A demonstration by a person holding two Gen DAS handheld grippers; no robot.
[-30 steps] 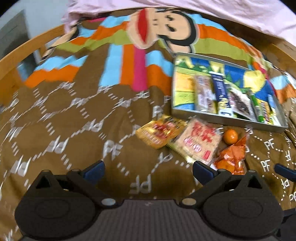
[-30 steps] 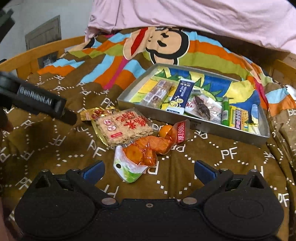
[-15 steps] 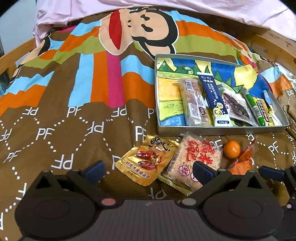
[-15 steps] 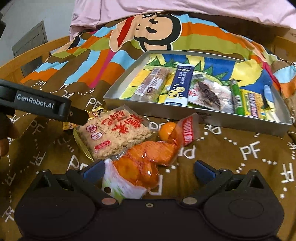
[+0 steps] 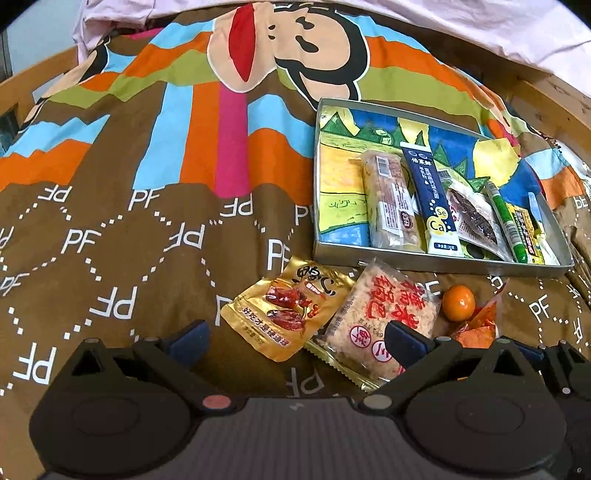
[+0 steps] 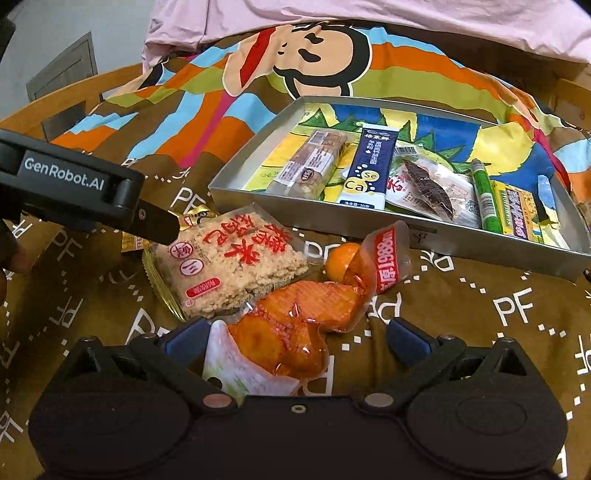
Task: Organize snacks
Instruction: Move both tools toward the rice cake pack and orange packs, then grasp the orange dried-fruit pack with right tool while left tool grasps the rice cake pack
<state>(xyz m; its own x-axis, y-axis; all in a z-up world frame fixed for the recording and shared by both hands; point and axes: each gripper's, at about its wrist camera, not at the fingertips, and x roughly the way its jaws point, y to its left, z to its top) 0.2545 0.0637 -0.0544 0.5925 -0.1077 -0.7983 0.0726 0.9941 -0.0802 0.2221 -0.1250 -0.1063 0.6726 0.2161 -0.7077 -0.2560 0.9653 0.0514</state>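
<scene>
A metal tray (image 5: 424,260) (image 6: 243,173) lies on the bedspread and holds several packets in a row. In front of it lie a gold packet (image 5: 288,317), a rice-cake packet (image 5: 373,317) (image 6: 229,266), a small orange (image 5: 458,303) (image 6: 341,258) and an orange-red pouch (image 6: 306,325) (image 5: 476,328). My left gripper (image 5: 297,338) is open, low over the gold and rice-cake packets. My right gripper (image 6: 295,336) is open with the pouch's near end between its fingers, not clamped. The left gripper's body (image 6: 77,188) shows at the left of the right wrist view.
The striped cartoon bedspread (image 5: 147,184) covers the whole surface. A wooden bed frame (image 6: 55,107) curves round the left and far right. Pink bedding (image 6: 369,22) is bunched at the back. A bare patch of tray floor (image 5: 340,177) lies left of the packets.
Both grippers have moved forward and lower toward the loose snacks. The pouch now lies between the right fingers, and the gold and rice-cake packets sit closer to the left fingers.
</scene>
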